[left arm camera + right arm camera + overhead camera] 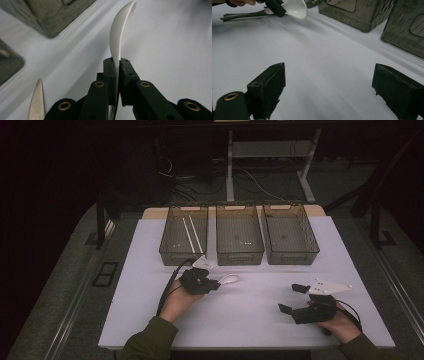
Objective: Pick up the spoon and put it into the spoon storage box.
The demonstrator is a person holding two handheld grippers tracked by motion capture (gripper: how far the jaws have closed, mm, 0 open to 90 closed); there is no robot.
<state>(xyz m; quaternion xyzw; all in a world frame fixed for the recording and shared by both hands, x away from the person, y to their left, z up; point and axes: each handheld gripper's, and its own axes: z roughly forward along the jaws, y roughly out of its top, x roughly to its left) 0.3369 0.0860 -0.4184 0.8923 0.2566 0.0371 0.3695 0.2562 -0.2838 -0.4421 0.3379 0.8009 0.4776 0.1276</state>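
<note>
Left gripper: the left gripper (117, 62) was clamped on the handle of a white spoon (119, 37), its jaws squeezed flat against the thin handle.
Spoon's place: in the high view the spoon (228, 279) was held just off the white table (250, 320), in front of the three bins, its bowl toward the middle of the table.
Long axis: the spoon ran straight out from the jaw tips, in line with the gripper, bowl at the far end and turned on edge in the left gripper view.
Direction to the bins: the middle bin (239, 241) lay just beyond and a little right of the spoon's bowl; the left bin (183, 241), with two chopsticks (192, 234) inside, lay straight ahead of the left hand (175, 305).
Nearer hand: the left was nearer all three bins; any drop looked to be its job.
Right gripper: the right gripper (295, 298) rested low on the table, well apart from the spoon, its jaws spread wide with nothing between them.
Other cutlery: a serrated knife tip (37, 100) lay beside the left gripper.
Hard to make out: which bin suits spoons could not be told; the middle bin and right bin (291, 240) looked bare, though the dim light and mesh walls blurred their floors. The handle's end was hidden between the jaws.
</note>
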